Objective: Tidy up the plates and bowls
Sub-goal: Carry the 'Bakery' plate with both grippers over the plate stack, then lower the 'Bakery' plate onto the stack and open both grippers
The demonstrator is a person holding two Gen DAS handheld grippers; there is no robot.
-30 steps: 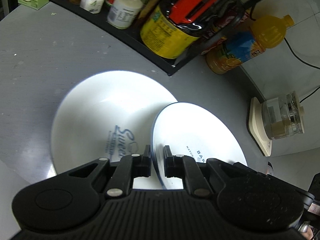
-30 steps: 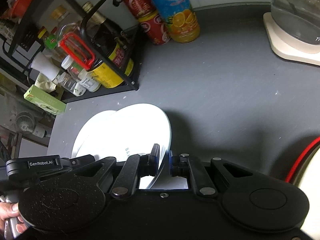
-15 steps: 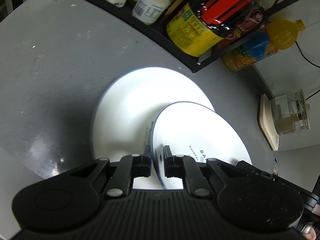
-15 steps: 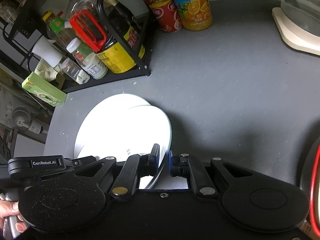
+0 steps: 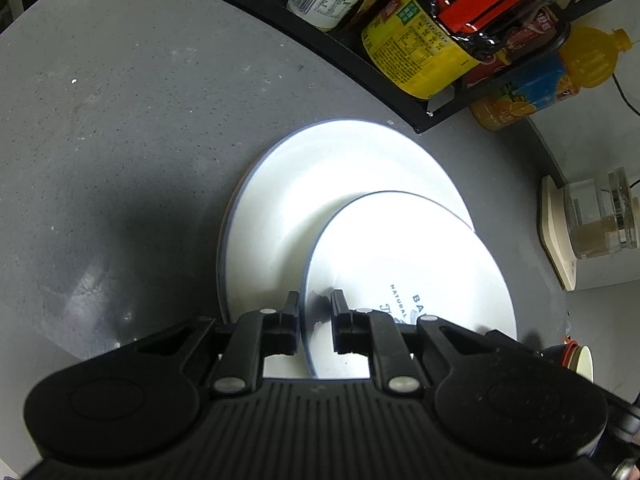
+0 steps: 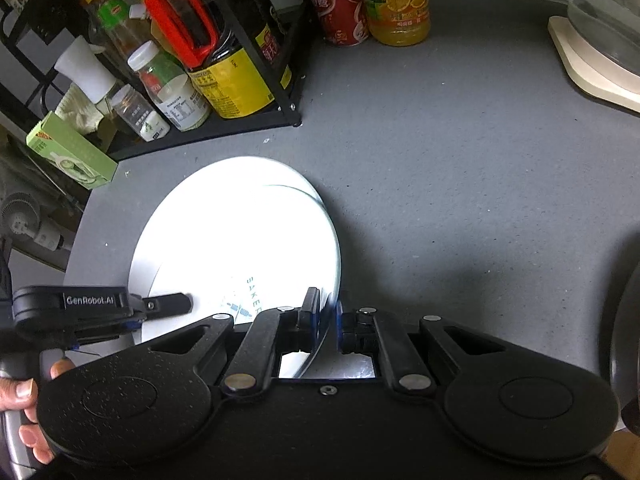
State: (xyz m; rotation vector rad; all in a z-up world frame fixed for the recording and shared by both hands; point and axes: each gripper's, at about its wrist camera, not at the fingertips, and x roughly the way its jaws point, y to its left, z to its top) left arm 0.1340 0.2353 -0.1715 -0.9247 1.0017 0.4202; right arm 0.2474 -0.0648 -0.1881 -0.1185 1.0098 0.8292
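A small white plate (image 5: pixel 404 264) with blue lettering is held tilted over a larger white plate (image 5: pixel 320 184) that lies on the grey counter. My left gripper (image 5: pixel 315 322) is shut on the small plate's near left rim. My right gripper (image 6: pixel 325 326) is shut on the same plate's right rim (image 6: pixel 334 256). In the right wrist view the small plate (image 6: pixel 256 240) covers most of the larger plate (image 6: pixel 160 224), and the left gripper's body (image 6: pixel 92 306) shows at lower left.
A black rack (image 6: pixel 256 120) with sauce bottles and jars stands at the back. An orange juice bottle (image 6: pixel 396 4) and red cans (image 6: pixel 340 12) stand beside it. A glass kettle on a cream base (image 5: pixel 588 224) is to the right. A green box (image 6: pixel 72 152) lies at the left.
Both grippers have carried the small plate leftward, further over the larger plate. It now overlaps most of the larger plate. Both grips have held.
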